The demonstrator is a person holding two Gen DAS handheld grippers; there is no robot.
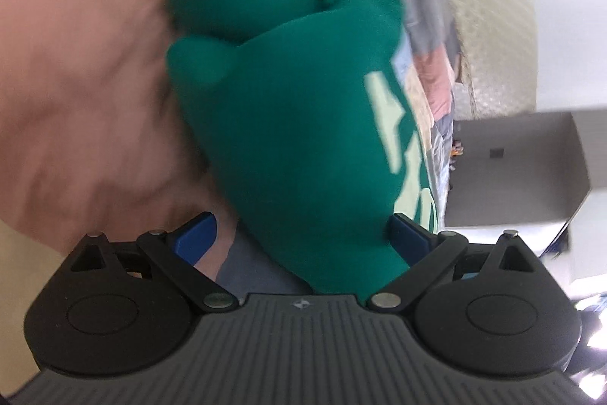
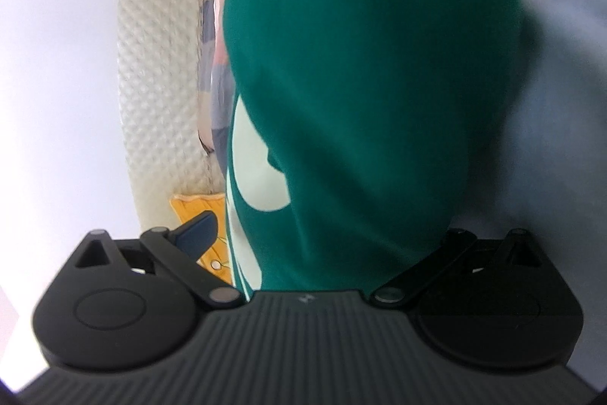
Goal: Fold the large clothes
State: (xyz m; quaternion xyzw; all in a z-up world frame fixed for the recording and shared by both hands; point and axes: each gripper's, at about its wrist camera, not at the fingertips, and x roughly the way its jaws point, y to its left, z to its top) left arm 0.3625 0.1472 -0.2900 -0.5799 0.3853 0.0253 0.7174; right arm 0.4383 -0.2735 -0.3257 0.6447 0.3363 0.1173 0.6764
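Note:
A green garment (image 1: 288,124) with a pale printed pattern (image 1: 394,135) fills the middle of the left wrist view, bunched and blurred at its top. It runs down between the blue fingers (image 1: 197,234) of my left gripper (image 1: 303,238), which stands open; the cloth touches the right finger and leaves a gap at the left one. In the right wrist view the same green garment (image 2: 371,82) drapes over my right gripper (image 2: 322,238). Its left blue finger (image 2: 199,228) is spread wide and bare, and its right finger is hidden under the cloth.
Pink fabric (image 1: 76,63) covers the left side. A cream quilted surface (image 1: 489,6) and patchwork bedding (image 1: 436,71) lie behind, with a grey open box (image 1: 523,169) to the right. In the right wrist view there are an orange item (image 2: 193,207), quilted padding (image 2: 159,63) and pale blue fabric (image 2: 557,124).

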